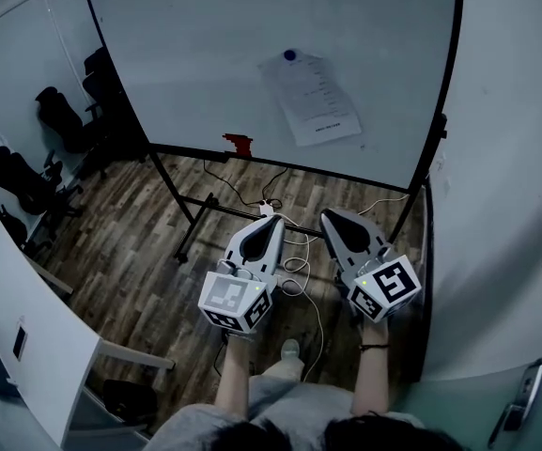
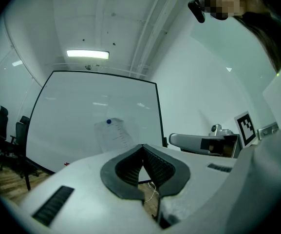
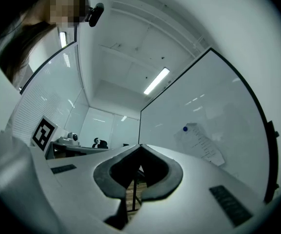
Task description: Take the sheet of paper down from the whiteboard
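Observation:
A white sheet of paper (image 1: 311, 97) hangs tilted on the whiteboard (image 1: 205, 54), pinned at its top by a round blue magnet (image 1: 290, 54). The paper (image 2: 114, 135) with the magnet (image 2: 108, 122) also shows in the left gripper view, and the paper (image 3: 202, 147) in the right gripper view. My left gripper (image 1: 272, 220) and right gripper (image 1: 329, 216) are side by side below the board, well short of it. Both are shut with nothing between their tips.
The whiteboard stands on a black wheeled frame (image 1: 195, 216) over a wooden floor with white cables (image 1: 294, 266). A small red thing (image 1: 239, 143) sits on the board's lower rail. Black office chairs (image 1: 59, 120) stand at the left, a white desk (image 1: 26, 318) at the lower left, a wall (image 1: 505, 177) close on the right.

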